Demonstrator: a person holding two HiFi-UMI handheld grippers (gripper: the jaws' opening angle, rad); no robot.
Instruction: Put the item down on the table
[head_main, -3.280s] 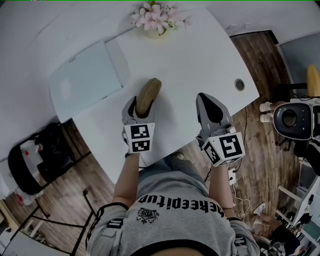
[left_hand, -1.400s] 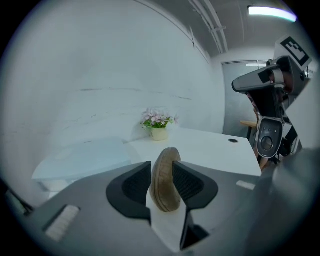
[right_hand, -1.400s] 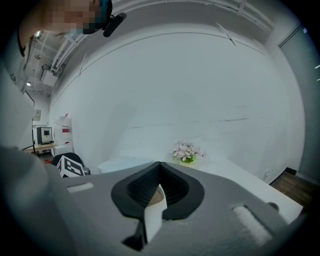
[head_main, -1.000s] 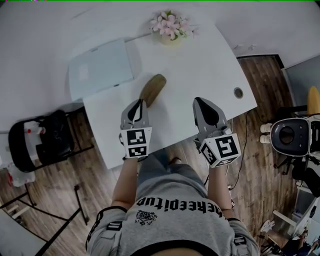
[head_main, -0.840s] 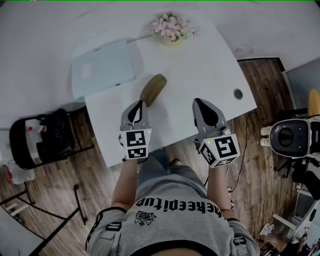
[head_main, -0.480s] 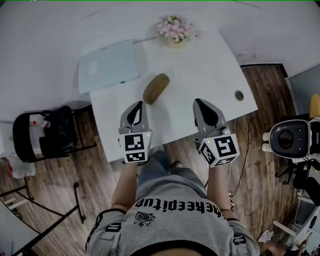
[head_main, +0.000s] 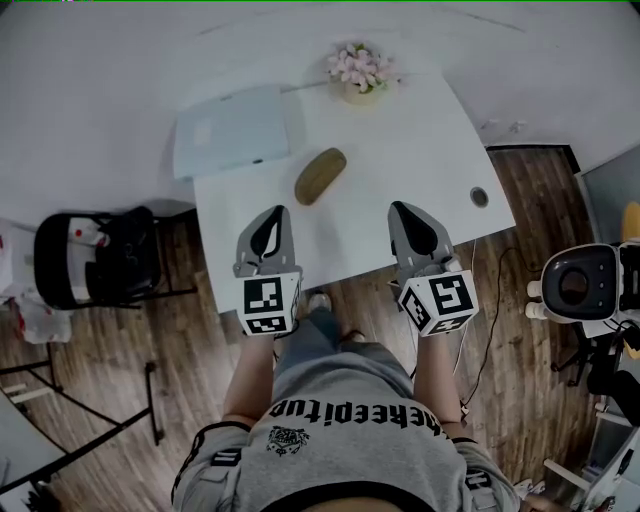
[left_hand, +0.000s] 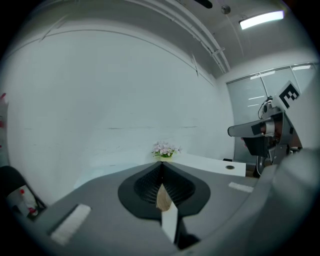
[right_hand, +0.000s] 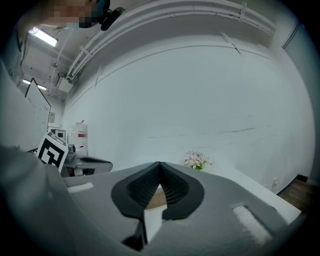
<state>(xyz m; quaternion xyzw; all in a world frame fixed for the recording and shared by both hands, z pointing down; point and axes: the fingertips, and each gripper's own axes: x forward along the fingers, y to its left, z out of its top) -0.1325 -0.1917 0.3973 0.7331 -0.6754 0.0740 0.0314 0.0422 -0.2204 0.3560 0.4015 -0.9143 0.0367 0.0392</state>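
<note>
The item, a brown oblong thing (head_main: 320, 176), lies by itself on the white table (head_main: 400, 130), with nothing holding it. My left gripper (head_main: 272, 213) hovers over the table's near edge, a short way back from the item, its jaws shut and empty. My right gripper (head_main: 403, 210) is level with it to the right, also shut with nothing in it. In the left gripper view the jaws (left_hand: 161, 165) meet at the tips, and a sliver of the brown item (left_hand: 162, 197) shows below them. The right gripper view has the same closed jaws (right_hand: 159, 164) and brown sliver (right_hand: 156, 199).
A pot of pink flowers (head_main: 360, 70) stands at the table's far edge. A pale flat board (head_main: 238, 130) lies at the far left corner. A cable hole (head_main: 479, 197) is near the right edge. A black chair (head_main: 95, 258) stands left of the table, a white machine (head_main: 590, 285) right.
The left gripper has let go of the brown item and drawn back and up from it toward the table's near edge. The right gripper has drawn back a little too.
</note>
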